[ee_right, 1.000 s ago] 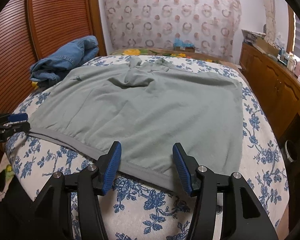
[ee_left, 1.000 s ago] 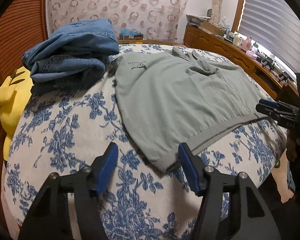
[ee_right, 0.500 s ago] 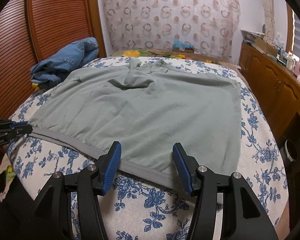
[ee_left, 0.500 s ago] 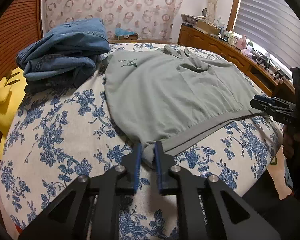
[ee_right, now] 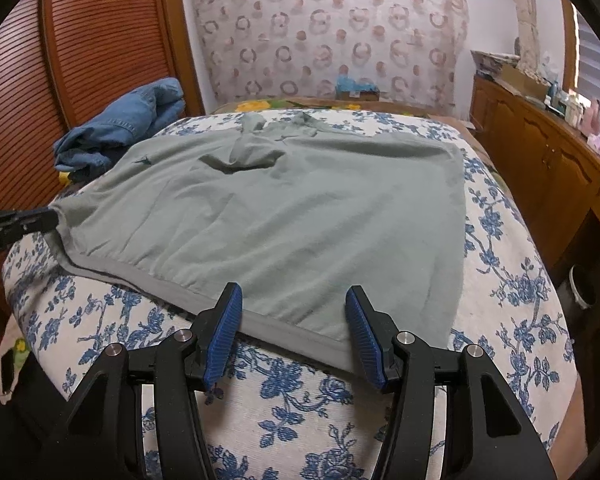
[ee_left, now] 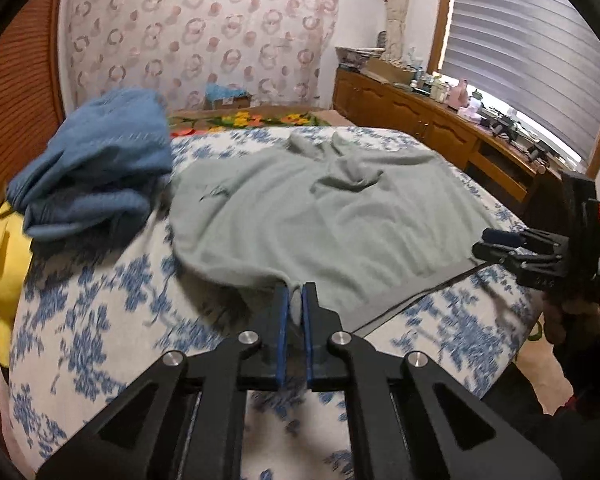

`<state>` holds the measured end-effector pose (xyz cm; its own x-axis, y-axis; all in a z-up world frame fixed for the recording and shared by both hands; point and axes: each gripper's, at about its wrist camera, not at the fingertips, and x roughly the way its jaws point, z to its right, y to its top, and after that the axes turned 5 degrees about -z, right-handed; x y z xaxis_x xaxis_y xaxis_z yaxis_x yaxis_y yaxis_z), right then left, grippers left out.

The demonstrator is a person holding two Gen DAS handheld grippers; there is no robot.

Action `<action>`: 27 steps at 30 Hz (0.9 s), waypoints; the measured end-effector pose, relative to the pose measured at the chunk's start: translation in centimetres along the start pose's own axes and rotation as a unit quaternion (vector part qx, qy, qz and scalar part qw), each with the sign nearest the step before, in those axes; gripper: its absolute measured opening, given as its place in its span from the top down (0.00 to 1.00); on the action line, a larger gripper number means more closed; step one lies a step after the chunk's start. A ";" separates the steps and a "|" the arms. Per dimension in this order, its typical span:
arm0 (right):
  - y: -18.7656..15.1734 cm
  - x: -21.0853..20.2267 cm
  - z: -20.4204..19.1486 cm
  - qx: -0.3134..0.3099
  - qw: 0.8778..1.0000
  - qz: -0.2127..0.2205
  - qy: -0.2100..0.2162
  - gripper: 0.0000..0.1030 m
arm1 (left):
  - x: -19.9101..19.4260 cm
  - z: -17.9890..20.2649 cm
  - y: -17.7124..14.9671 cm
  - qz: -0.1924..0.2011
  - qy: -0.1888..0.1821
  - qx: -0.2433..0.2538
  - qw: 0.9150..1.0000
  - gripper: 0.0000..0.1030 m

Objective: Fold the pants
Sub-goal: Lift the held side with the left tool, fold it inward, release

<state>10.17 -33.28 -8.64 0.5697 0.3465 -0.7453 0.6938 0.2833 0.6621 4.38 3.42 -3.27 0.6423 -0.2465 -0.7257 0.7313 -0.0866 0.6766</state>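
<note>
Clamping a corner of the grey-green garment (ee_left: 320, 220), the left gripper (ee_left: 295, 304) now has its jaws pressed together on the hem; a second ago they stood wide with that corner lying between them, and they have just been closing. The pinched corner is lifted off the bed (ee_left: 100, 300), with the cloth rising in a small peak at the pads. In the left wrist view the picture is blurred compared with a second ago, and the garment fills more of the middle.

Garment lies spread flat across the floral bed, collar at 12 o'clock, ribbed hem toward the cameras. In the right wrist view the left gripper (ee_right: 40, 216) shows at 9 o'clock, touching the hem corner, which is now drawn up and puckered where earlier it lay flat.

Right gripper (ee_right: 294, 332) unchanged from a second ago: jaws about half open, one either side of the hem near its right corner, pads not pressing on the cloth.

Blue jeans (ee_left: 96, 168) heaped at 10 o'clock beside the garment. Yellow plush (ee_left: 0, 248) at the bed's left edge.
</note>
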 end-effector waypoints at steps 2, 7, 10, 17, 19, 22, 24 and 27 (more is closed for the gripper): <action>-0.1 -0.1 0.2 0.003 1.000 0.000 0.000 0.46 | -0.1 0.9 0.6 0.005 -0.004 0.012 1.000 0.98; -0.5 -0.4 0.7 0.009 1.000 0.004 0.002 0.46 | 0.2 3.2 2.4 0.010 -0.015 0.039 0.999 0.98; -0.7 -0.7 1.1 0.015 1.000 0.007 0.003 0.46 | 0.8 4.3 3.4 0.010 -0.021 0.051 0.998 0.98; -1.2 -1.5 3.0 0.033 0.999 0.015 -0.002 0.46 | 2.5 6.9 6.2 0.008 -0.035 0.076 0.997 0.98; -1.5 -1.7 3.5 0.039 0.999 0.017 -0.003 0.46 | 2.9 7.7 6.8 0.009 -0.040 0.081 0.996 0.98; -1.8 -2.2 4.2 0.045 0.999 0.021 -0.006 0.46 | 3.4 9.1 7.8 0.009 -0.049 0.092 0.994 0.98; -2.0 -2.4 4.5 0.048 0.999 0.023 -0.007 0.46 | 3.7 10.1 8.4 0.010 -0.054 0.101 0.993 0.98; -2.3 -2.7 5.1 0.052 0.998 0.025 -0.010 0.46 | 4.5 11.5 9.3 0.003 -0.068 0.110 0.992 0.98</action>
<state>9.27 -39.39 -8.50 0.6122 0.3391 -0.7142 0.7061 0.1720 0.6869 11.44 -9.63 1.22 0.5991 -0.3735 -0.7082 0.6497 -0.2901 0.7026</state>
